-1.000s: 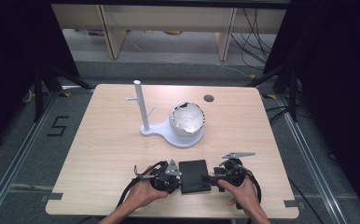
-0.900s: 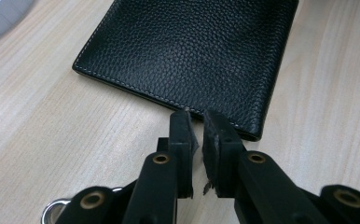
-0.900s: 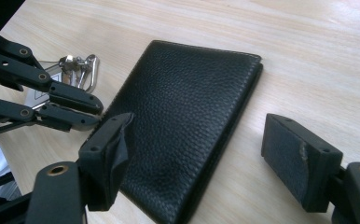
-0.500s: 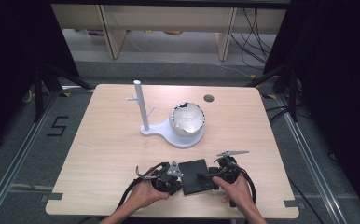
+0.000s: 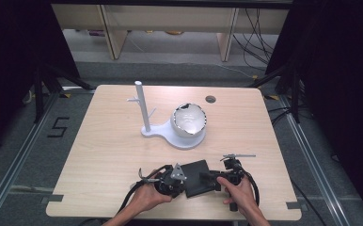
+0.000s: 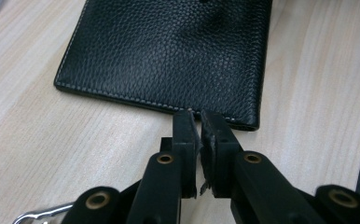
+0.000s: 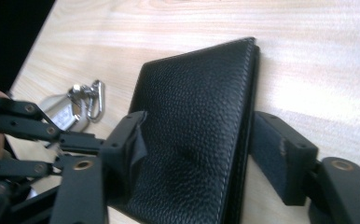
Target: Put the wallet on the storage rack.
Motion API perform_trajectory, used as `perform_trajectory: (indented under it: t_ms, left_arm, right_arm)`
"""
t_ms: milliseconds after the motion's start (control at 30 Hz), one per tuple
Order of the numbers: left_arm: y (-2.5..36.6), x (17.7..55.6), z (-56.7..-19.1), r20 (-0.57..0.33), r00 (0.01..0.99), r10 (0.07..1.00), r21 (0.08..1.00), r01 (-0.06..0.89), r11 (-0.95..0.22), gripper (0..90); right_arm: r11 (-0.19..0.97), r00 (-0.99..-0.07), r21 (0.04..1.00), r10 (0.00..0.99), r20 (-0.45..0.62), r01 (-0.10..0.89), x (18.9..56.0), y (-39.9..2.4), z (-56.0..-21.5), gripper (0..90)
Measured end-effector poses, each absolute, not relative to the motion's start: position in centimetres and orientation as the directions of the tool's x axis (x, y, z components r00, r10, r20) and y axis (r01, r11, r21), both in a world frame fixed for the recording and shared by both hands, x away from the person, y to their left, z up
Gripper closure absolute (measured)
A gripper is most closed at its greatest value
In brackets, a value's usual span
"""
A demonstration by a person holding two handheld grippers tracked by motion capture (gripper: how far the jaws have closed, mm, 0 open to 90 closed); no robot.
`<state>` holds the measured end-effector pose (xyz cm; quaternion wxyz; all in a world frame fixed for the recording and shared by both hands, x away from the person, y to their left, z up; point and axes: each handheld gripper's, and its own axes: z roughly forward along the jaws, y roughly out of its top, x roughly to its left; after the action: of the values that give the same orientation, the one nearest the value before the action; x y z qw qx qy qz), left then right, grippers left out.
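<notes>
1. The black leather wallet (image 5: 199,178) lies flat near the table's (image 5: 99,150) six o'clock edge, between the two grippers
2. The left gripper (image 5: 179,180) sits at the wallet's nine o'clock side; in the left gripper view its fingers (image 6: 186,135) are pressed together at the wallet's stitched edge (image 6: 169,56), and whether they pinch the leather cannot be told
3. The right gripper (image 5: 217,176) sits at the wallet's three o'clock side; in the right gripper view its jaws straddle the wallet (image 7: 192,140), one finger (image 7: 127,144) over the top face, the other (image 7: 280,149) beside the folded edge, not visibly pressing
4. Compared with a second ago, the right jaws have just been closing, with the wallet between them, and the right hand (image 5: 240,190) has drawn in closer to the wallet
5. The left hand (image 5: 144,200) and the wallet look unchanged
6. At the wallet's twelve o'clock, well apart, the white stand (image 5: 144,110) with its bowl-shaped piece (image 5: 188,120) is as before
</notes>
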<state>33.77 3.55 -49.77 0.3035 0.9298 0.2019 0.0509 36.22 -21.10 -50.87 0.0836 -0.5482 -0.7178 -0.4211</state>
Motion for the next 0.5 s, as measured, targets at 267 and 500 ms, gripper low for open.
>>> perform_trajectory:
  t_ms: [267, 500]
  left_arm:
    - [3.4, 33.6, -49.8, -0.015, 0.914, 0.405, 0.588, 0.336, -0.736, 82.2]
    - [3.3, 33.5, -49.8, -0.006, 0.913, 0.409, 0.589, 0.333, -0.736, 81.5]
  right_arm:
    - [0.070, -0.424, 0.517, 0.669, 0.610, 0.853, 35.9, -20.6, -50.3, 60.6]
    - [0.079, -0.452, 0.536, 0.648, 0.613, 0.840, 35.9, -20.4, -49.7, 70.4]
